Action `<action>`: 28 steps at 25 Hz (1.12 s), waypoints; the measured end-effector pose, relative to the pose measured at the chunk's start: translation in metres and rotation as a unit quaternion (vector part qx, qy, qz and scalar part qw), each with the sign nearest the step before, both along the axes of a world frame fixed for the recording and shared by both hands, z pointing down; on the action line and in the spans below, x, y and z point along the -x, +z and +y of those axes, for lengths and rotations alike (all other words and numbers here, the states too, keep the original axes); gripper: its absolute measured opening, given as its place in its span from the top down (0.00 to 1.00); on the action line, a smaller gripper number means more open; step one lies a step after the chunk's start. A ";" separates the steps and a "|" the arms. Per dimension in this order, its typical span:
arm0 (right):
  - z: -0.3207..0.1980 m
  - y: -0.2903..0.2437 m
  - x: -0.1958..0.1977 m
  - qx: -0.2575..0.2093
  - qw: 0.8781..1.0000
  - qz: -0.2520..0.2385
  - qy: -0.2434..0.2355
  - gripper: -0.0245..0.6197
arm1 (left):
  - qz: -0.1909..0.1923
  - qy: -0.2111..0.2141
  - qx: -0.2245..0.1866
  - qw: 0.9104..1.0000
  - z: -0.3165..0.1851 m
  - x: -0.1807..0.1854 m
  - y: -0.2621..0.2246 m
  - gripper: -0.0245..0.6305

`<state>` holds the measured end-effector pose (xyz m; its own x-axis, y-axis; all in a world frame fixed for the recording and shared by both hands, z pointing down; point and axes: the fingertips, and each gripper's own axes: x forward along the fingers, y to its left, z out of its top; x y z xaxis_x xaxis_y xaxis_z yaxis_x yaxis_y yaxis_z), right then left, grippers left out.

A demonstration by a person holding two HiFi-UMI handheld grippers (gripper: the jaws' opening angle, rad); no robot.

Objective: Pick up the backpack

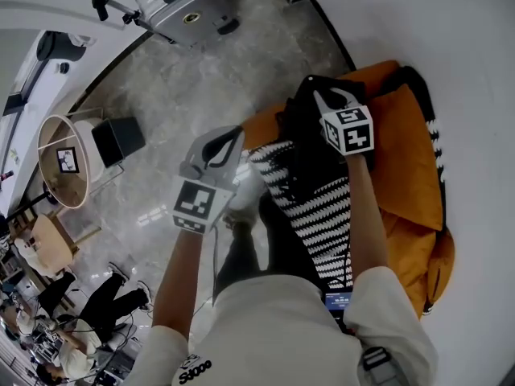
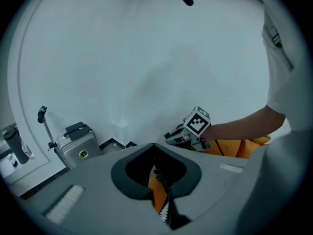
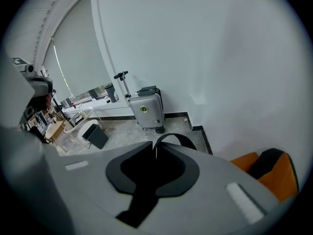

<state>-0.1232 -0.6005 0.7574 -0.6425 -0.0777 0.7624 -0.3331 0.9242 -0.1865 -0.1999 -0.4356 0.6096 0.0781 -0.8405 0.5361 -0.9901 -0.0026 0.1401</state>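
The backpack's black top strap [image 3: 173, 138] is clamped in the right claw [image 1: 338, 99]. In the right gripper view the jaws are seen pressed together on the strap, with the loop arching up beyond the tips. The backpack [image 1: 310, 203], black with a black-and-white zigzag panel, is seen on the grey marble floor [image 1: 185, 87] at the foot of a white wall [image 1: 451, 30], just ahead of the person's legs. It is bedded in orange fabric [image 1: 406, 175]; whether that fabric is part of the bag cannot be told. The right arm is stretched over the striped panel, and the claw's marker cube is turned up toward the head camera.

The left claw [image 1: 228, 141] is held just beside the bag's left edge, over the border between orange fabric and floor. In the left gripper view its jaws are seen brought together at the tips. Orange and striped cloth is glimpsed below through the opening behind them, and whether any of it is pinched cannot be told. The right claw and its cube are caught in that same view, beyond the left jaws, with orange fabric under the forearm.

A silver suitcase [image 1: 181, 6] with a raised handle is parked against the wall farther along, well apart from the bag. A black box [image 1: 118, 141] is set on the floor to the left, and other people are seen at the lower left edge of the head view.
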 end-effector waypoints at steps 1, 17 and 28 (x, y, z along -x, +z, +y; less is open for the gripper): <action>0.001 0.000 0.000 -0.003 1.000 0.000 -0.004 0.93 | 0.000 -0.001 0.000 1.000 0.001 0.001 0.000 0.95; 0.020 -0.032 -0.016 -0.015 0.999 -0.042 -0.007 0.95 | -0.001 0.002 -0.018 1.000 0.006 0.007 -0.017 0.95; 0.036 -0.071 -0.054 -0.036 0.994 -0.097 0.042 0.95 | -0.008 0.025 -0.035 0.999 0.008 -0.013 -0.037 0.95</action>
